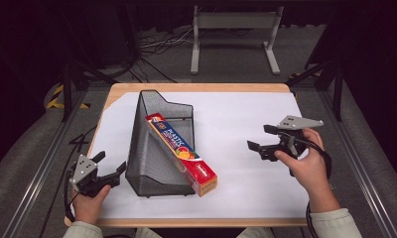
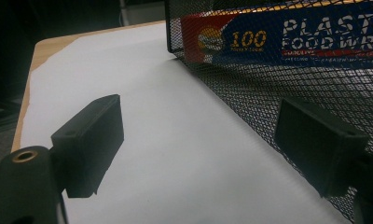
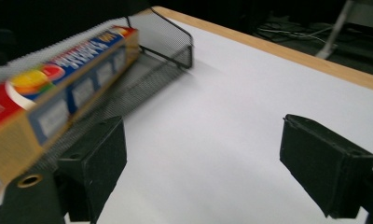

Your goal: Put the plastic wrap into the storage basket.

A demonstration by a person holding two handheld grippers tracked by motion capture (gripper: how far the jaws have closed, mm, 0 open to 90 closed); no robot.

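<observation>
The near, jutting end of the plastic wrap box [image 1: 182, 153], lying slantwise across the mesh file holder [image 1: 147, 163], looks light, stiff, slick cardboard, best pinched across its narrow sides; left gripper [image 1: 108, 166] and right gripper [image 1: 259, 138] both hover spread, empty

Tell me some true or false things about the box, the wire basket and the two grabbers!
1. The plastic wrap box lies in the black mesh holder. True.
2. The left gripper squeezes the box. False: it is open and holds nothing.
3. The right gripper is open. True.
4. The box lies wholly inside the holder. False: its near end sticks out over the white sheet.
</observation>
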